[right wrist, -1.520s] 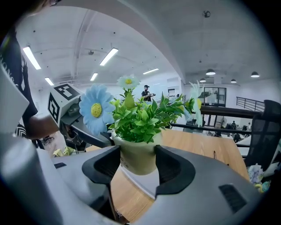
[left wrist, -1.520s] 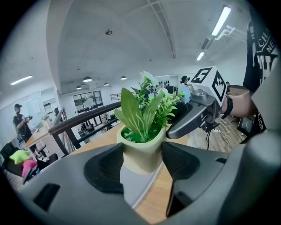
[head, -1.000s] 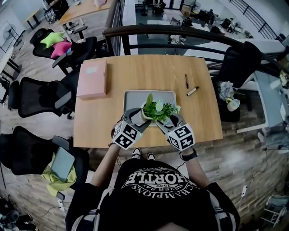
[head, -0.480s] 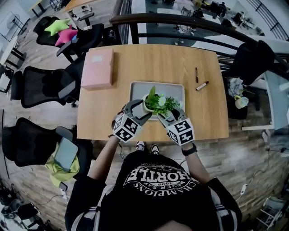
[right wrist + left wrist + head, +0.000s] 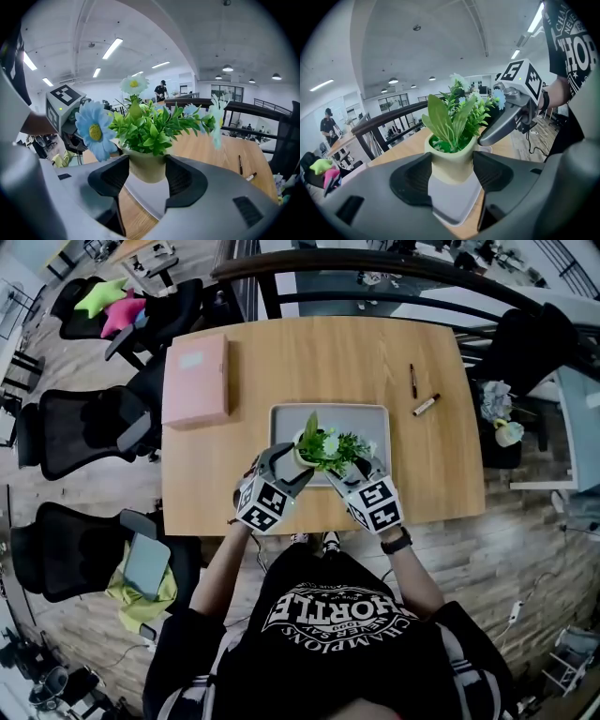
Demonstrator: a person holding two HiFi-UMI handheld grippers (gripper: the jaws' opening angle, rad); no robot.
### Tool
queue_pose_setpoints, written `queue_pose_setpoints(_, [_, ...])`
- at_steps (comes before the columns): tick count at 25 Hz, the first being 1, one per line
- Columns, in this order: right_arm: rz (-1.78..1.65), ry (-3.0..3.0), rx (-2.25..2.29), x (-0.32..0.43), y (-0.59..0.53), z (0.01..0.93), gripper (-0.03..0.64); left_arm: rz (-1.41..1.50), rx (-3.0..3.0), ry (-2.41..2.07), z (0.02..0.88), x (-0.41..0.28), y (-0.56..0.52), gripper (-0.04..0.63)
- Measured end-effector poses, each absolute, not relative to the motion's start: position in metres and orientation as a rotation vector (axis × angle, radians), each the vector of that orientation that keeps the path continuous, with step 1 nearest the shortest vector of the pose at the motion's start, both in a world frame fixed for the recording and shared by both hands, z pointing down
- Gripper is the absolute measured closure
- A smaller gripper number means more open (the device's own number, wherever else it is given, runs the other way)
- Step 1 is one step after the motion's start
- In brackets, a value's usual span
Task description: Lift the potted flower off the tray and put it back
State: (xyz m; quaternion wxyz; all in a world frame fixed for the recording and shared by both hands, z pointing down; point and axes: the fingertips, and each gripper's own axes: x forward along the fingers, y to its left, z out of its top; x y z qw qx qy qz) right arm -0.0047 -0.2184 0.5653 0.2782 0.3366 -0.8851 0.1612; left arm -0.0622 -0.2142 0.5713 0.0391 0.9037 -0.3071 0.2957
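A pale pot of green leaves and small flowers (image 5: 306, 450) hangs just over the grey tray (image 5: 375, 418) on the wooden table. My left gripper (image 5: 292, 461) grips the pot from the left, and my right gripper (image 5: 354, 471) grips it from the right. In the left gripper view the pot (image 5: 450, 164) sits pinched between both pads, with the tray (image 5: 454, 206) below it and the right gripper (image 5: 506, 117) across from it. The right gripper view shows the pot (image 5: 146, 168) pressed between its pads too, its base a little above the tray (image 5: 150, 199).
A pink box (image 5: 195, 381) lies on the table left of the tray. Two pens (image 5: 412, 381) (image 5: 427, 405) lie at the right. Black office chairs (image 5: 84, 432) stand left of the table, and a dark railing (image 5: 375, 263) runs behind it.
Both grippers have sunk toward the tray with the pot held between them. Their grip looks unchanged.
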Motion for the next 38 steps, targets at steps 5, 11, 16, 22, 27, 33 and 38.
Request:
queue_pose_setpoints(5, [0.443,-2.361,0.91,-0.008,-0.225,0.573,0.357,0.906,2.769,-0.931,0.58,-0.065,-0.221,0.305])
queue_pose_setpoints(11, [0.448,-2.343,0.91,-0.011,-0.231,0.58,0.357,0.897,2.765,-0.92,0.587,-0.068,-0.227,0.305])
queue_pose_setpoints(16, [0.451,-2.336,0.907,-0.015,-0.239,0.585,0.359,0.901,2.76,-0.92,0.592,-0.073,-0.235,0.305])
queue_pose_setpoints(22, [0.456,-2.325,0.895,-0.026,-0.251,0.595,0.36,0.903,2.746,-0.925,0.602,-0.083,-0.247,0.305])
queue_pose_setpoints(27, [0.451,-2.311,0.879,-0.038,-0.262,0.602,0.36,0.903,2.725,-0.935,0.611,-0.095,-0.257,0.305])
queue_pose_setpoints(33, [0.451,-2.293,0.863,-0.05,-0.274,0.616,0.362,0.9,2.702,-0.95,0.625,-0.107,-0.268,0.305])
queue_pose_setpoints(38, [0.457,-2.281,0.865,-0.06,-0.283,0.632,0.364,0.904,2.688,-0.944,0.642,-0.116,-0.277,0.305])
